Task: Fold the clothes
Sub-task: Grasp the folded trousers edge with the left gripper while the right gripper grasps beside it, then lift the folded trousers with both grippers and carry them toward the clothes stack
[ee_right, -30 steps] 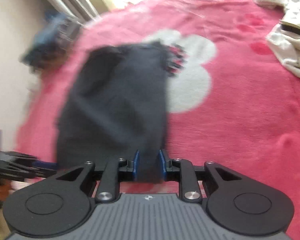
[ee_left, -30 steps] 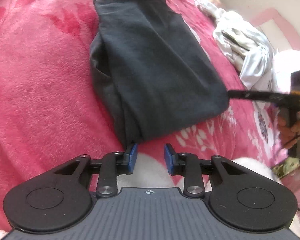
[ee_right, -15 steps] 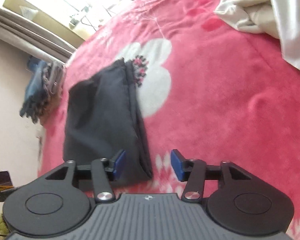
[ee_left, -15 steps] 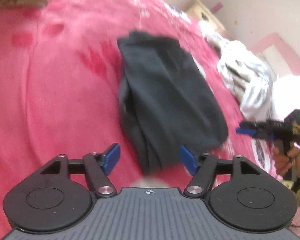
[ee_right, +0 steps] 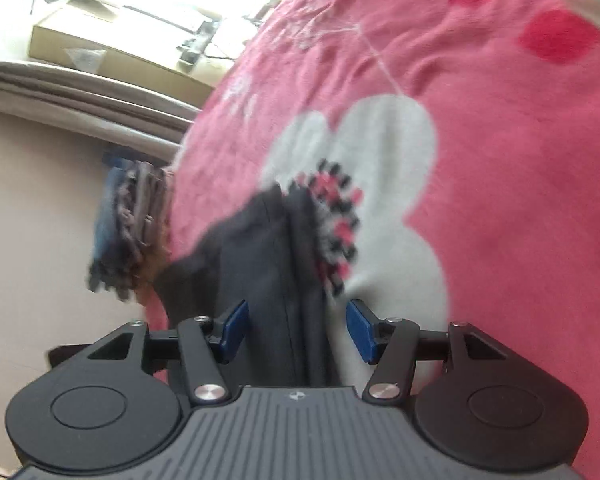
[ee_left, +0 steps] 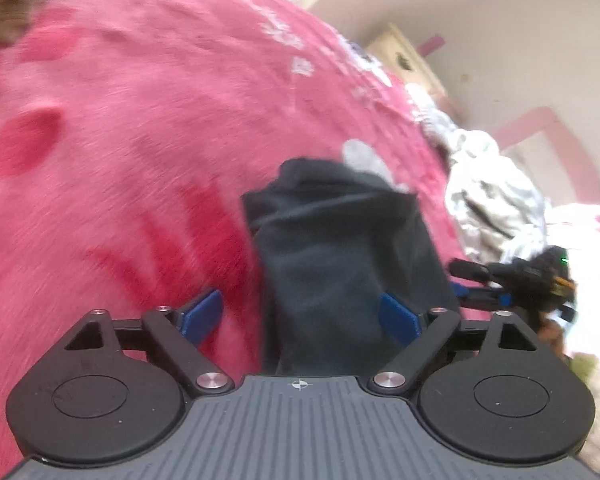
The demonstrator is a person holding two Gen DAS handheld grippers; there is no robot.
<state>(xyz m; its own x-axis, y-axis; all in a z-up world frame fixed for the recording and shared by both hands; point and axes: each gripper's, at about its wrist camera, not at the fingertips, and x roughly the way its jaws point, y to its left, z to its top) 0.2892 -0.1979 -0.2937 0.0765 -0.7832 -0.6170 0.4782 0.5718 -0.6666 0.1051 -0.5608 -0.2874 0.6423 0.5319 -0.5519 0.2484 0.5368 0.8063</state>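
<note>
A dark folded garment (ee_left: 340, 248) lies on the pink blanket (ee_left: 140, 140). In the left wrist view its near end runs under my left gripper (ee_left: 300, 316), whose jaws are opening wide, with the blue pads (ee_left: 202, 314) clear of the cloth on both sides. In the right wrist view the same garment (ee_right: 268, 264) passes between the pads of my right gripper (ee_right: 299, 330), which is also opening and does not press on it. The right gripper (ee_left: 462, 280) shows at the garment's right side in the left wrist view, held by a hand.
A heap of pale unfolded clothes (ee_left: 492, 192) lies at the blanket's right side. A stack of folded clothes (ee_right: 128, 224) sits by the bed's edge near the wall. Cardboard boxes (ee_right: 100, 40) stand beyond. The blanket carries a big white flower print (ee_right: 380, 160).
Both grippers were closed at the garment's near edge, the right one pinching it. Both have let go, spread their jaws and drawn back, so the garment looks smaller and lies flat.
</note>
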